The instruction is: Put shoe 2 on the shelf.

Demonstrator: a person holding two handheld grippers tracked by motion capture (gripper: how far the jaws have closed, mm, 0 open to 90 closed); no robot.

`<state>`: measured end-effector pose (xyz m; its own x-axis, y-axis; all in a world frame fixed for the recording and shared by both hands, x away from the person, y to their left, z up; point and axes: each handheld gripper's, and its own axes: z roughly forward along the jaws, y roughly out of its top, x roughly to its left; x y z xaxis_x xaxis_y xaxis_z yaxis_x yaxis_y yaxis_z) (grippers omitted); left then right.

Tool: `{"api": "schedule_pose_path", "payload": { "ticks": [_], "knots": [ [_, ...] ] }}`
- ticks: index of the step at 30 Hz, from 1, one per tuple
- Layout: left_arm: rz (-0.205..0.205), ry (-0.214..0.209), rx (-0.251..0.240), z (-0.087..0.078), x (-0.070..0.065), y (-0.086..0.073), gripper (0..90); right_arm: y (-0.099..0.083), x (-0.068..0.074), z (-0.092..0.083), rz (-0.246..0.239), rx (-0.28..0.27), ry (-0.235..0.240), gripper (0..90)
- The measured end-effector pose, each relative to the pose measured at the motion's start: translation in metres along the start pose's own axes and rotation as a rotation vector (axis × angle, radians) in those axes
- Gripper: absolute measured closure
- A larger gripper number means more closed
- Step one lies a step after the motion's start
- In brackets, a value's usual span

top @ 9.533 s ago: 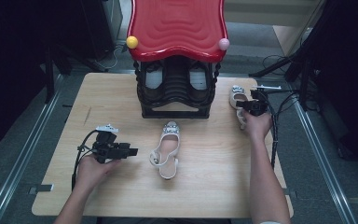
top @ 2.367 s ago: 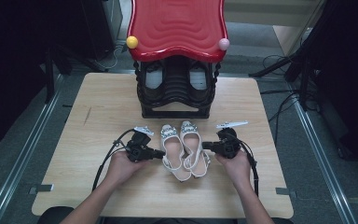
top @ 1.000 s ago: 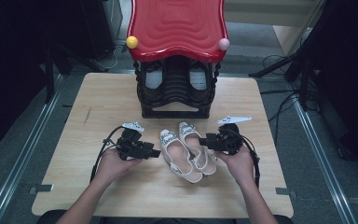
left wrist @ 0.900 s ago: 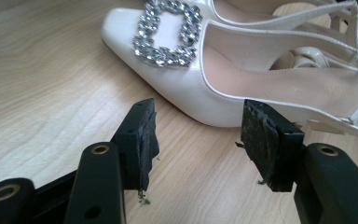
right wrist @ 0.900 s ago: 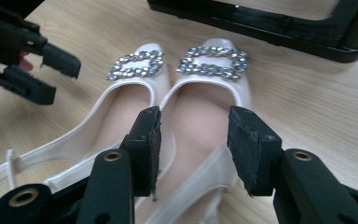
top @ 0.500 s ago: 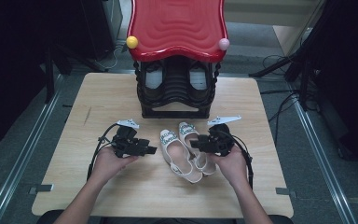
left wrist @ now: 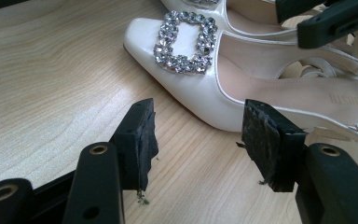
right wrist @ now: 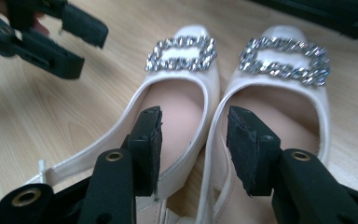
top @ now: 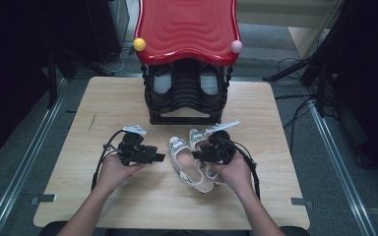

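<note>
Two cream slingback shoes with rhinestone buckles lie side by side on the wooden table (top: 103, 103), toes pointing at the rack: the left shoe (top: 178, 147) and the right shoe (top: 195, 136). My right gripper (top: 197, 155) hovers low over their heel ends, open. In the right gripper view it (right wrist: 193, 133) straddles the two adjoining side walls, one jaw over the left shoe (right wrist: 182, 102), the other over the right shoe (right wrist: 279, 107). My left gripper (top: 160, 158) rests open just left of the pair. In its own view it (left wrist: 196, 140) has bare wood between its jaws, the left shoe (left wrist: 186, 88) just beyond.
A black shoe rack (top: 186, 96) with a red wavy top (top: 187, 29) stands at the table's far middle, dark shoes on its shelves. A yellow ball (top: 139, 44) and a pink ball (top: 236, 46) sit at its top corners. Cables trail from both grippers.
My right gripper has slid left, from beside the right shoe to over the heel ends of both shoes. The shoes and the left gripper have stayed about where they were.
</note>
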<state>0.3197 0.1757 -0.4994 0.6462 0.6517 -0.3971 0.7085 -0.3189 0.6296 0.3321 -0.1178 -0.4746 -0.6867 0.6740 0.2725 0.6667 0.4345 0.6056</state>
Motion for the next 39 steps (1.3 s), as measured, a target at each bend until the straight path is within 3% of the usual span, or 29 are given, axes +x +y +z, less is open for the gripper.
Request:
{"api": "schedule_pose_path", "payload": {
  "ticks": [6,15,18,20,23,29,34,39],
  "knots": [
    [0.002,0.001,0.002,0.000,0.000,0.000,44.7,0.003,0.001,0.012,-0.019,0.090,-0.032,56.5],
    [0.001,0.003,-0.002,-0.001,0.001,-0.001,44.7,0.009,0.002,0.022,-0.002,0.186,-0.052,62.1],
    [-0.001,0.004,-0.002,-0.001,0.001,-0.001,44.7,0.008,0.004,0.028,-0.017,0.246,-0.083,63.8],
    [-0.003,0.004,-0.003,-0.001,0.001,-0.001,44.7,0.007,0.004,0.030,-0.030,0.257,-0.104,65.2],
    [-0.001,0.007,0.002,-0.002,0.002,-0.001,44.7,0.008,0.003,0.029,-0.013,0.264,-0.093,66.2],
    [-0.002,0.011,-0.008,-0.005,0.004,-0.001,44.7,0.015,0.007,0.032,-0.014,0.333,-0.129,68.6],
    [-0.012,0.023,-0.014,-0.006,0.006,-0.002,44.7,0.022,0.005,0.036,-0.033,0.386,-0.114,72.9],
    [-0.010,0.029,-0.016,-0.009,0.008,-0.004,44.7,0.026,0.001,0.036,-0.013,0.392,-0.094,83.4]
  ]
}}
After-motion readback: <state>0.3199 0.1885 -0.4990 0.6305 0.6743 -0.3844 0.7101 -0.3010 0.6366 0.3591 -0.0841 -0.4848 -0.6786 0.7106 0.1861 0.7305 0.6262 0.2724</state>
